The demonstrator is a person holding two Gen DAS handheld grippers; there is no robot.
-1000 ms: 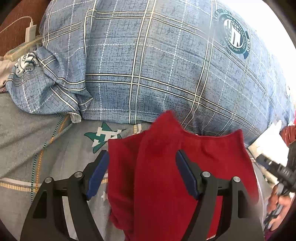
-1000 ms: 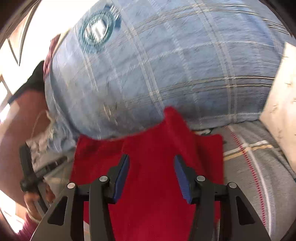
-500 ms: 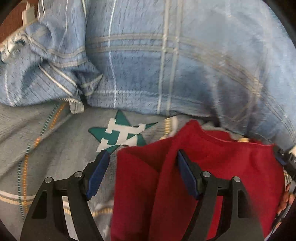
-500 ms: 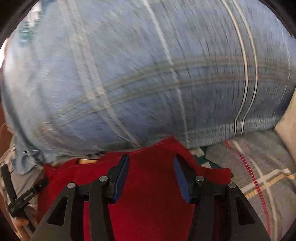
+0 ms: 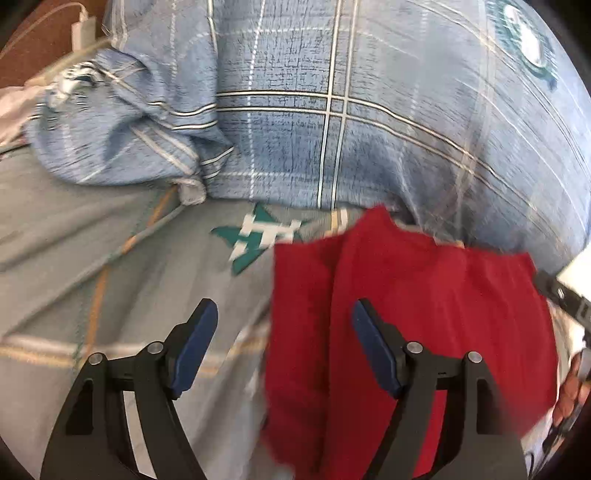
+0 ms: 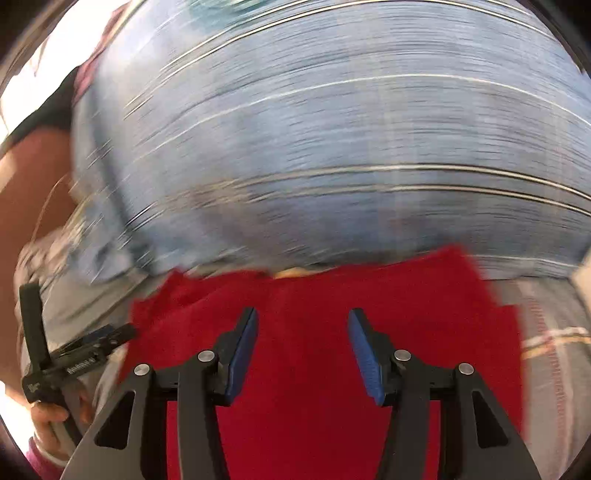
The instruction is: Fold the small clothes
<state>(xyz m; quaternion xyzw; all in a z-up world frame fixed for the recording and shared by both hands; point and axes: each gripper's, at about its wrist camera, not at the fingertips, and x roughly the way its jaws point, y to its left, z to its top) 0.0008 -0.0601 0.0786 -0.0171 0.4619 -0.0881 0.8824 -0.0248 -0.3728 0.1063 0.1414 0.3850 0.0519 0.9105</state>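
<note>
A small red knit garment (image 5: 424, 325) lies spread on a grey bed sheet (image 5: 92, 266) printed with thin orange and white lines and a teal star (image 5: 258, 240). Its far edge sits just against the foot of a large blue checked pillow (image 5: 332, 110) that fills the upper part of both views. In the left wrist view the garment shows a lengthwise fold running down its left part, with one layer lapped over the other.

The left claw (image 5: 284, 343) hangs above the sheet with its blue-padded jaws standing wide and nothing between them: the left finger is over bare grey sheet, the right finger over the left part of the red cloth. The garment's left edge falls between the two fingers, and no pad presses on it.

The right claw (image 6: 301, 347) hovers over the middle of the red garment (image 6: 314, 295), its jaws at a middling gap and just now opening a little; red cloth shows behind the gap but none is pinched (the view is heavily blurred, so finer contact cannot be told).

At the left edge of the right wrist view the other black gripper tool is seen from the side, gripped by a person's hand (image 6: 48, 413). In the left wrist view a white charger with a cable (image 5: 83, 31) lies beyond a crumpled corner of the pillowcase, at the top left.
</note>
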